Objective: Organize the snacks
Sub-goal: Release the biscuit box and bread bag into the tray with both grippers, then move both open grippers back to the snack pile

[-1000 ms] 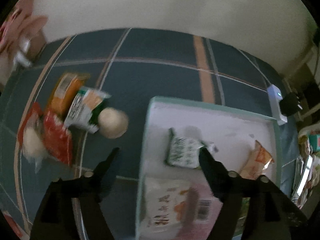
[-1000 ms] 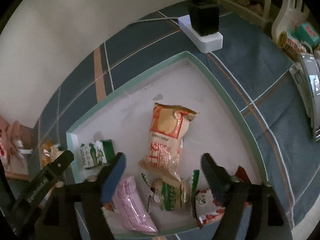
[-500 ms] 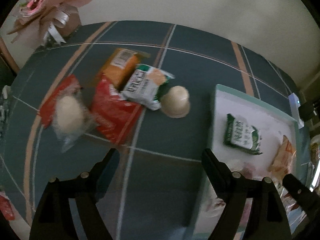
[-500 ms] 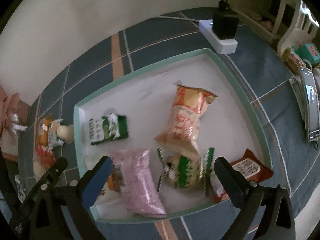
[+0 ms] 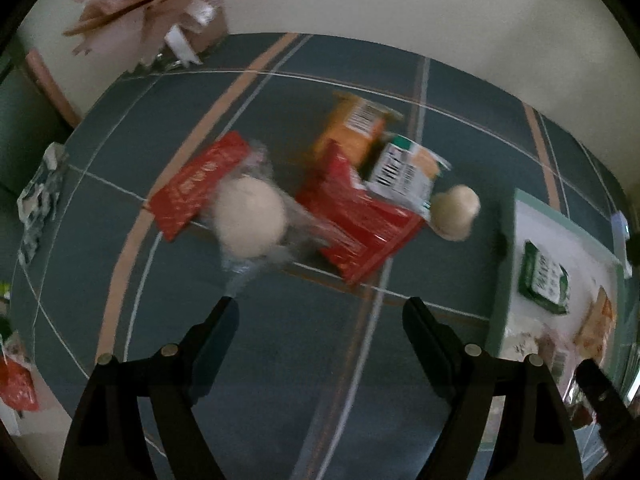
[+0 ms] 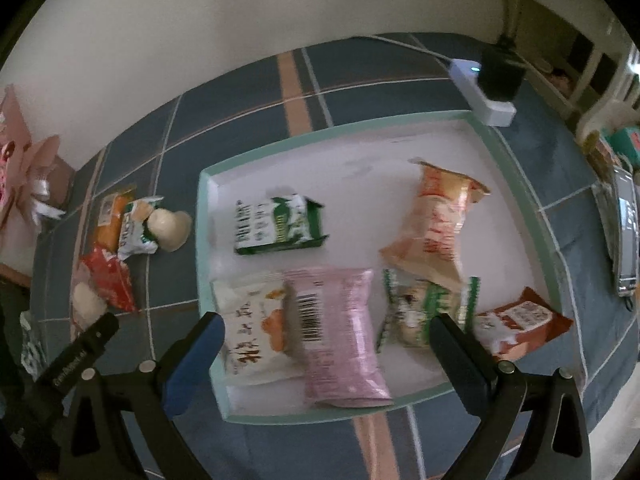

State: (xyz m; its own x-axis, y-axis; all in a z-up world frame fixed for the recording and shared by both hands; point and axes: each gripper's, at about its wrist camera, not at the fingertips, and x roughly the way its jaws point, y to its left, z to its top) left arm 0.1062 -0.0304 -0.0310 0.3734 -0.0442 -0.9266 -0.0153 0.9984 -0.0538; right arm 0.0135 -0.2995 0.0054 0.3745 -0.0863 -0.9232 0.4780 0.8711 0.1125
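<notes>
Right wrist view is showing the shallow white tray with the mint-green rim (image 6: 520, 168) carrying six soft snack packets, the crinkly pink foil pouch (image 6: 340, 332) lying at six o'clock. The right gripper (image 6: 326, 350) is hovering with its jaws spread wide, having just been opening, nothing pinched. At nine o'clock, loose snacks are waiting on the blue plaid cloth (image 5: 180, 92): the glossy red packet (image 5: 360, 224), light and slippery, probably best pinched at its crimped edge. The left gripper (image 5: 320, 320) is hanging spread and empty.

Snack pile (image 5: 340, 200) blocks; near cloth (image 5: 300, 360) free
</notes>
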